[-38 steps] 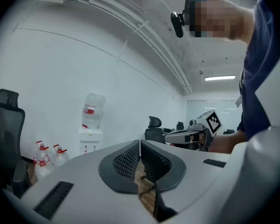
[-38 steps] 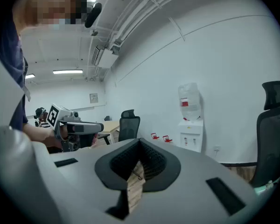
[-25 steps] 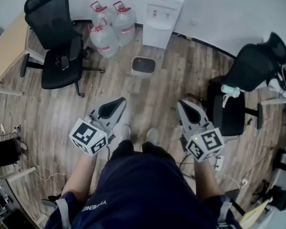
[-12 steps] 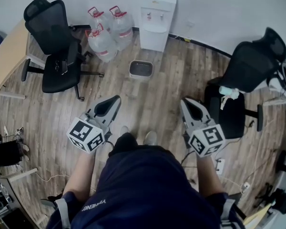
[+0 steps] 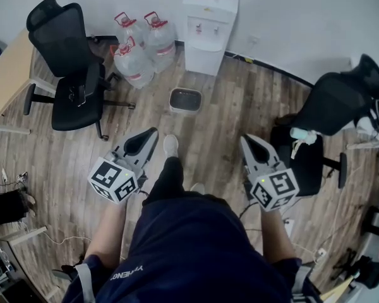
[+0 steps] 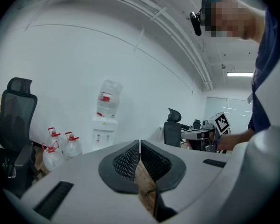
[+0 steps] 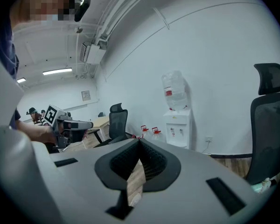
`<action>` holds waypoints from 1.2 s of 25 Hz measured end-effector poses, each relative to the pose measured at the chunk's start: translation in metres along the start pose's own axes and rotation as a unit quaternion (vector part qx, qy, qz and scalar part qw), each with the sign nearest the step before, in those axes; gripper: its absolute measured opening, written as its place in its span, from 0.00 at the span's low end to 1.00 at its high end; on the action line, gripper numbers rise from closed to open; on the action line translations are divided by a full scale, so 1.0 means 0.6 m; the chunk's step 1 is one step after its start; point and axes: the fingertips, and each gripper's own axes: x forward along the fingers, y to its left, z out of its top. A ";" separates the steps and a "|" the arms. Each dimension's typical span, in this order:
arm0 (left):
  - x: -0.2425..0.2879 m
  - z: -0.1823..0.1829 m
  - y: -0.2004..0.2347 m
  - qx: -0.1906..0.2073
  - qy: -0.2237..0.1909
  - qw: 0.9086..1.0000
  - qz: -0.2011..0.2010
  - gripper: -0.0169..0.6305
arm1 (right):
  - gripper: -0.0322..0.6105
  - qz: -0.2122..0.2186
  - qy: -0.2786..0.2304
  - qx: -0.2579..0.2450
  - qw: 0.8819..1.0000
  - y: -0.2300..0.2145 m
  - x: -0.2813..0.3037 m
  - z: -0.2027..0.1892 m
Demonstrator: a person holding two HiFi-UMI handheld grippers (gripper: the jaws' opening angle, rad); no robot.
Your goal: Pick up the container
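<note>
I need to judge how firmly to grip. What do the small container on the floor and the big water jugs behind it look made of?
Container: probably moulded plastic, matte grey; it has rounded corners, a paler rim and a dark inside. Water jugs: clear, glossy plastic with red caps; the see-through walls catch highlights.

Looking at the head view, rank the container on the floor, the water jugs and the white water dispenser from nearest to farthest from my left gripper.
Measured from the left gripper:
1. Container: nearest, just ahead and slightly to its right.
2. Water jugs: farther ahead, grouped to the left of the dispenser.
3. Water dispenser: farthest, at the very back.
</note>
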 end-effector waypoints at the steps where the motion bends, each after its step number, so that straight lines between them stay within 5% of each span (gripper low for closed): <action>1: 0.010 0.000 0.015 -0.003 0.002 1.000 -0.001 0.08 | 0.07 -0.001 0.003 0.001 1.000 -0.005 0.016 0.002; 19: 0.234 0.035 0.417 -0.039 0.066 0.996 -0.036 0.08 | 0.07 -0.029 0.094 0.031 0.995 -0.098 0.431 0.068; 30: 0.330 -0.027 0.540 -0.057 0.112 0.991 -0.044 0.08 | 0.07 -0.036 0.141 0.035 0.989 -0.148 0.585 0.044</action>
